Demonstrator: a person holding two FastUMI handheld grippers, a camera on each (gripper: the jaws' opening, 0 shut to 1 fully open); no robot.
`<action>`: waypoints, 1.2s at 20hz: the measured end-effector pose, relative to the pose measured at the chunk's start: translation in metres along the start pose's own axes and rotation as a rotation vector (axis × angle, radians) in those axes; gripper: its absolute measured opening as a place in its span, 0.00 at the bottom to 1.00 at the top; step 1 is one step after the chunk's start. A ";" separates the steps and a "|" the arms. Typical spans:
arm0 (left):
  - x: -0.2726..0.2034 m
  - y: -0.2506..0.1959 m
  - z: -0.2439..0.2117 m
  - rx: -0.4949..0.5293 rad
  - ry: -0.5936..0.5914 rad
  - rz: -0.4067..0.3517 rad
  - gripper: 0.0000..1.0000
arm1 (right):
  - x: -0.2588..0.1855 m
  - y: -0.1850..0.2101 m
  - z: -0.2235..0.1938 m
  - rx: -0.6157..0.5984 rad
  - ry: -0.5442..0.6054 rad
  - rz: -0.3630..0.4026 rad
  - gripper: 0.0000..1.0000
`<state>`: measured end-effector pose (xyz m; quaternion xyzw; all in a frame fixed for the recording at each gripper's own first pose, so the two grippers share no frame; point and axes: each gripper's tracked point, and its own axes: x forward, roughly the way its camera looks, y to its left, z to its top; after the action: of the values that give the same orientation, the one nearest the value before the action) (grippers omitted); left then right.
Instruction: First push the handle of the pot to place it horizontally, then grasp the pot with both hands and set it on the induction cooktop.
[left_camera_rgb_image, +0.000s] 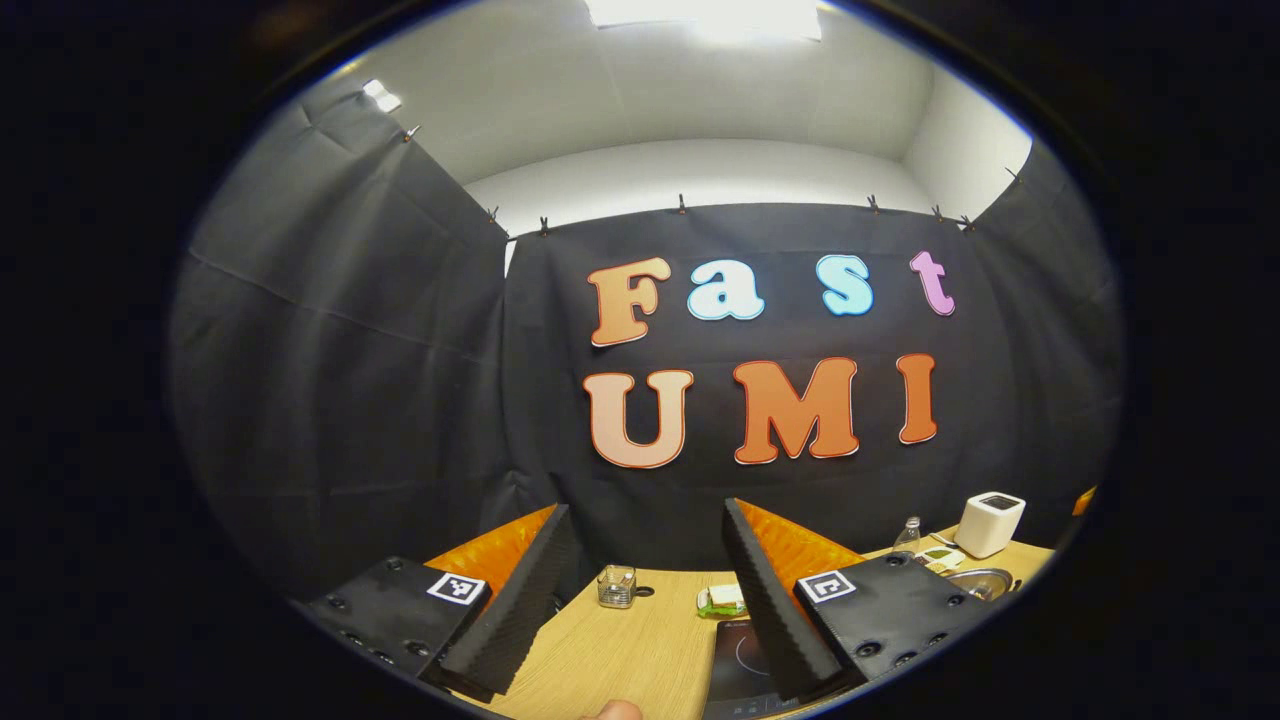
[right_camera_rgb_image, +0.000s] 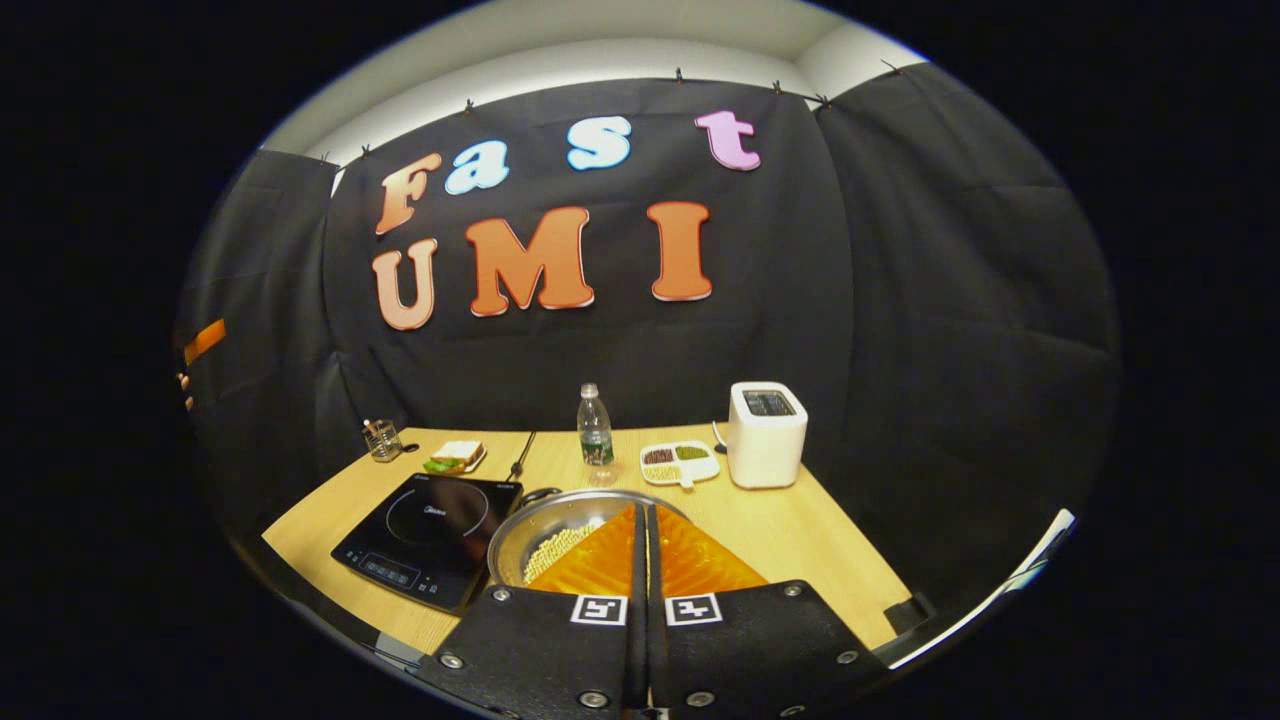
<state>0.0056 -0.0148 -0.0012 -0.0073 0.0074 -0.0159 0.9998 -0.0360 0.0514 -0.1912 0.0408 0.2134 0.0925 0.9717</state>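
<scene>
**Wooden table, one pot, one cooktop**

Wooden table (right_camera_rgb_image: 790, 545): one, light-coloured, set against the black cloth wall.

Pot (right_camera_rgb_image: 545, 530): one, shiny metal, round and shallow, pale beans or grains inside. It stands on the table just right of the cooktop, directly ahead of the right gripper, whose fingers hide its near side. Handle position cannot be told.

Cooktop (right_camera_rgb_image: 430, 535): one, flat black glass with a ring marking, nothing on it.

Other items, one each: water bottle (right_camera_rgb_image: 596, 435), white toaster (right_camera_rgb_image: 766, 433), divided dish (right_camera_rgb_image: 680, 463) of small foods, sandwich on a plate (right_camera_rgb_image: 455, 457), small glass holder (right_camera_rgb_image: 383, 440).

Grippers: two. Right gripper (right_camera_rgb_image: 640, 530): orange fingers pressed together, nothing between them. Left gripper (left_camera_rgb_image: 645, 590): fingers spread wide, held above the table and pinching nothing.
</scene>
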 end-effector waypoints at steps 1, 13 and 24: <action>0.001 0.000 -0.002 -0.002 0.003 -0.001 0.98 | 0.002 0.001 -0.014 0.014 0.032 0.005 0.00; 0.003 -0.009 -0.007 0.019 0.011 -0.003 0.99 | 0.018 0.007 -0.156 0.117 0.324 0.025 0.00; 0.004 -0.022 -0.016 0.024 0.023 -0.014 0.98 | 0.055 0.021 -0.202 0.175 0.449 0.003 0.00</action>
<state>0.0086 -0.0371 -0.0166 0.0047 0.0188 -0.0231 0.9995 -0.0754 0.0907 -0.3943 0.1035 0.4314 0.0817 0.8924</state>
